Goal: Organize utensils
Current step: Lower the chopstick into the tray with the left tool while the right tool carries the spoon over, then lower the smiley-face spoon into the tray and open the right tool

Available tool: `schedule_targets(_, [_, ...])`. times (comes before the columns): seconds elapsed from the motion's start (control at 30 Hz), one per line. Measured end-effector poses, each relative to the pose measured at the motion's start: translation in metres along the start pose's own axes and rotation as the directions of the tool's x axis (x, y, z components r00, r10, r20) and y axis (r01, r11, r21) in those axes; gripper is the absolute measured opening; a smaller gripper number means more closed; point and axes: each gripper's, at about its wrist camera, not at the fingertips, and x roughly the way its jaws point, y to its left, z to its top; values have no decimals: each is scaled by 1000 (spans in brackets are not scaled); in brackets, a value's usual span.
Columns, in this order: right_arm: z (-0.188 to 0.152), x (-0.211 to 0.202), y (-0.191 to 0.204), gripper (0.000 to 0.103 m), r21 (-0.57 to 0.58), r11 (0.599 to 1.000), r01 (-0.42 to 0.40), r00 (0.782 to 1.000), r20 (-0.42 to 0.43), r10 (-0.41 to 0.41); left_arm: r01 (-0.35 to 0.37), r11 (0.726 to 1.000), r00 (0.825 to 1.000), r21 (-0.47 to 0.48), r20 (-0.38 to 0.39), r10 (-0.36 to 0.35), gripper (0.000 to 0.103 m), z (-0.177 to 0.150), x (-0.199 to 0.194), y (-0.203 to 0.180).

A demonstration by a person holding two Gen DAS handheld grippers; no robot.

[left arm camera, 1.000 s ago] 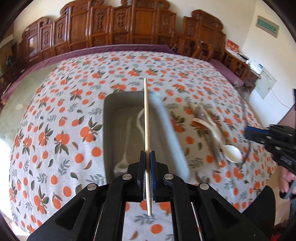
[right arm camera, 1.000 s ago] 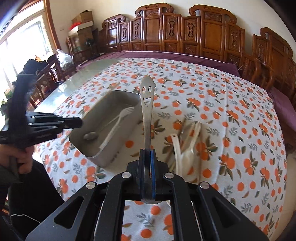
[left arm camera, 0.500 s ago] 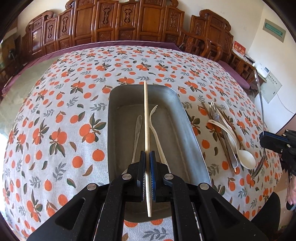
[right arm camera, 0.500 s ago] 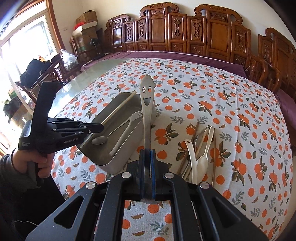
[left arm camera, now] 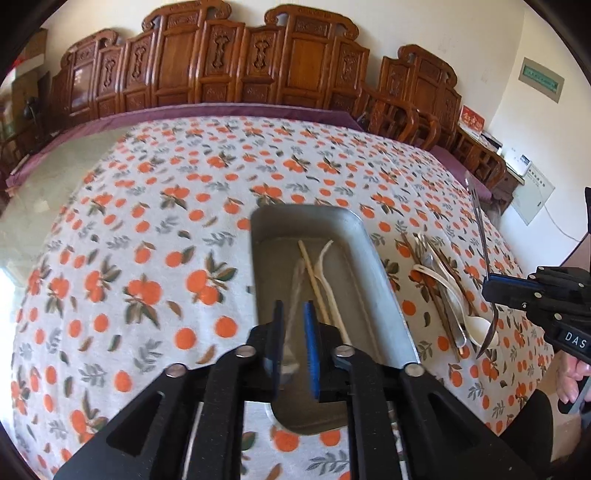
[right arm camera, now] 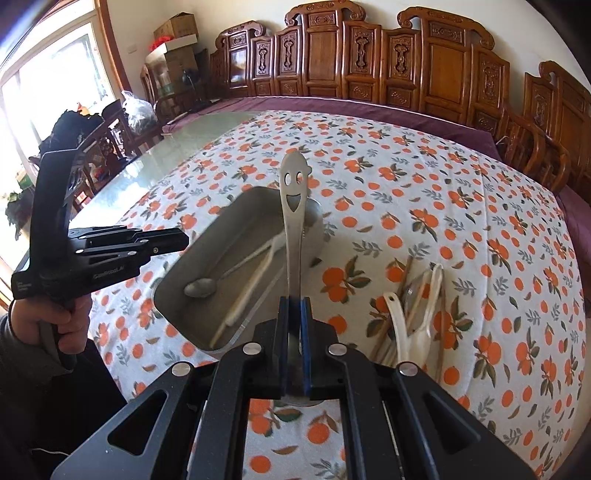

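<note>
Left wrist view: surface (left arm camera: 155, 206) under an orange-print cloth; carved wooden chairs (left arm camera: 258, 62) along a pale wall. One metal tray (left arm camera: 373, 266) holding one chopstick (left arm camera: 314, 277), one white fork (left arm camera: 327, 280) and one blurred metal spoon. Beside it, a heap of loose utensils (left arm camera: 443, 291), count unclear. Left gripper (left arm camera: 293, 343): fingers have just been opening, narrow gap, nothing between them.

Right wrist view: window (right arm camera: 48, 92) at left, boxes (right arm camera: 175, 33) stacked behind. Right gripper (right arm camera: 294, 339): fingers clamped on one smiley-face spoon (right arm camera: 291, 218), above the tray's near edge.
</note>
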Motion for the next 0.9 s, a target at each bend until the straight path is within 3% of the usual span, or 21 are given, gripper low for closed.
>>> schedule_targets(0.2, [16, 10, 27, 7, -12, 999, -47, 999, 11, 48, -59, 998, 997, -7, 49, 60, 22, 3, -15, 20])
schedule_targets(0.47, [37, 37, 56, 7, -2, 995, -95, 995, 2, 95, -94, 995, 992, -42, 82, 97, 23, 7, -27, 46])
schedule_targets(0.9, [44, 108, 66, 7, 102, 990, -93, 988, -113, 104, -111, 993, 990, -51, 78, 115, 23, 7, -26, 57])
